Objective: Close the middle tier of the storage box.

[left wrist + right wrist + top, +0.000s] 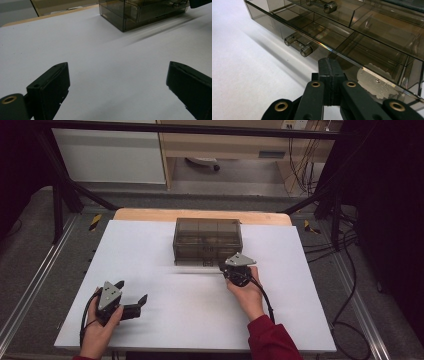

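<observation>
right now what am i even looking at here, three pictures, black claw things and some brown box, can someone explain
A person sits at a white table and holds a hand-operated gripper in each hand; there is no robot arm.

The high view is taken from a fixed camera above, looking down. The left gripper rests near the table's front edge, and the right gripper is up against the front of a smoky see-through drawer box.

The other two pictures come from small cameras riding on the grippers. In the left gripper view its two black jaws stand wide apart over bare table, holding nothing, with the box farther off.

In the right gripper view the right gripper's jaws are pressed shut on each other, with nothing between them. They point at the box's bottom drawer, next to its clear handle. I cannot tell whether they touch it.
</observation>
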`<state>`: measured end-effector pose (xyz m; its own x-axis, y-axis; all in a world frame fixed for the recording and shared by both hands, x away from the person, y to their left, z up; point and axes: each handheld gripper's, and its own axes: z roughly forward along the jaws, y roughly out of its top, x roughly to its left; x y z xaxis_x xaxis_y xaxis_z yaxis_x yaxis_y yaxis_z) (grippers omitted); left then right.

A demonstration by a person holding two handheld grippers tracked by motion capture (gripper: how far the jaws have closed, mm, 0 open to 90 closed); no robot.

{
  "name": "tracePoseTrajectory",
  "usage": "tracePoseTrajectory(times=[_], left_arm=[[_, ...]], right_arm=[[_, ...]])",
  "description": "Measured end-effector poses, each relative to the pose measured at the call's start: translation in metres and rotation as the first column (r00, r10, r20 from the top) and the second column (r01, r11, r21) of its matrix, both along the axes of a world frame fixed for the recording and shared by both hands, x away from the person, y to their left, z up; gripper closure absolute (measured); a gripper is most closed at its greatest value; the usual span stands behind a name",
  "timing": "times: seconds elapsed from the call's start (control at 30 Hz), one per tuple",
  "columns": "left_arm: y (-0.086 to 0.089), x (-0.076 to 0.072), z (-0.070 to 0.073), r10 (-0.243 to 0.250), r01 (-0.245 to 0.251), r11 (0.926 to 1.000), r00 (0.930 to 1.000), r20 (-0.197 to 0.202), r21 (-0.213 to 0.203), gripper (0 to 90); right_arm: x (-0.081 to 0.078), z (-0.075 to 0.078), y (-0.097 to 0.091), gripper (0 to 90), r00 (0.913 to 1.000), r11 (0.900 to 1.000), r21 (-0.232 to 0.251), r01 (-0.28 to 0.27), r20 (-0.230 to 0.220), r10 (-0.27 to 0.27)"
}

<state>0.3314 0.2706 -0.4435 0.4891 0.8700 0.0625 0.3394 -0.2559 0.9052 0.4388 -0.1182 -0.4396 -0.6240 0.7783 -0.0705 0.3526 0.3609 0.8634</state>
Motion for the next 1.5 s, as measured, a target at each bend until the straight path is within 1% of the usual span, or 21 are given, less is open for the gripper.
tracePoseTrajectory(times=[0.23,0.53,1.3,1.5], left_arm=[[0.0,0.0,0.0,-0.001,0.001,1.0,1.0,0.0,-0.001,5.2],[0.0,0.0,0.0,-0.003,0.003,1.0,1.0,-0.004,0.002,5.2],[0.001,0.0,0.0,0.0,0.0,1.0,1.0,0.001,-0.001,5.2],[0.001,0.0,0.0,0.0,0.0,1.0,1.0,0.0,0.0,5.2]], right_arm=[[0.001,0.0,0.0,90.0,1.0,1.0,-0.008,0.001,-0.001,-0.001],[0.003,0.0,0.0,90.0,1.0,1.0,-0.006,0.001,-0.002,-0.001],[0.01,-0.002,-0.005,90.0,0.9995,0.9996,0.007,0.027,-0.014,-0.027],[0.012,-0.001,-0.006,90.0,0.9994,0.9995,0.001,0.03,-0.014,-0.03]])
